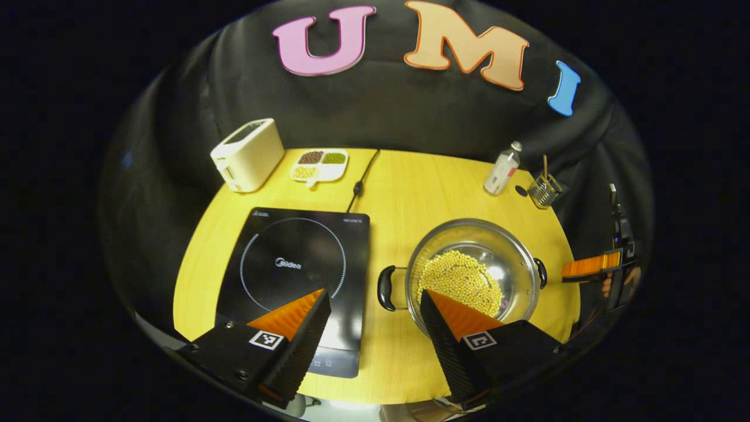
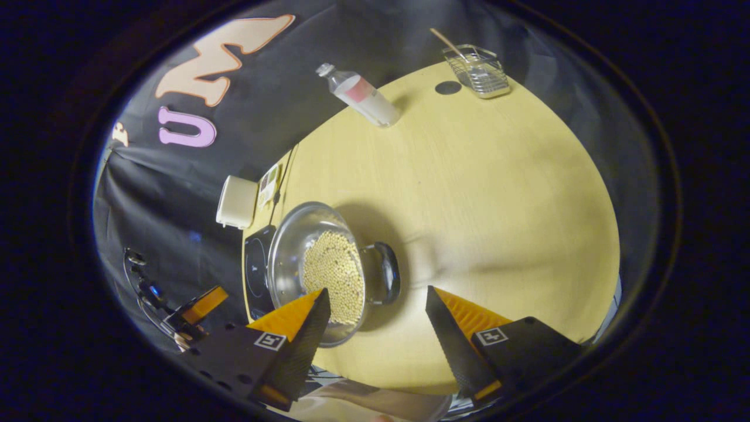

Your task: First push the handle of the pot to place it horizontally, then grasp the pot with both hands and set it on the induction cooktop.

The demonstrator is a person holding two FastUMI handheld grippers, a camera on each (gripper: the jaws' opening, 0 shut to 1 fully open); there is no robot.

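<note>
Left gripper view, left to right. I see a cream toaster at the far left edge of the yellow table, then a divided dish of beans beside it. The induction cooktop lies flat in front of them, its cord running back toward the wall.

My left gripper hangs above the near table edge with its fingers spread wide and nothing between them. One finger overlaps the cooktop's near right corner in the picture; the other overlaps the near rim of the pot.

The pot sits on the table just right of the cooktop, apart from it, not on it. It holds a heap of small yellow beans. Its two dark handles point left and right across the table; the left handle lies in the gap between my fingers, farther out and lower than they are.

Behind the pot stand a bottle and a wire basket. At far right I see the other gripper, just beyond the pot's right handle.

Right gripper view. The pot lies ahead and left of my right gripper. Its fingers are wide apart and hold nothing. The left finger overlaps the pot's near rim; the near handle sits in the gap just ahead of the tips, not touched as far as I can tell. The right finger is over bare table.
</note>
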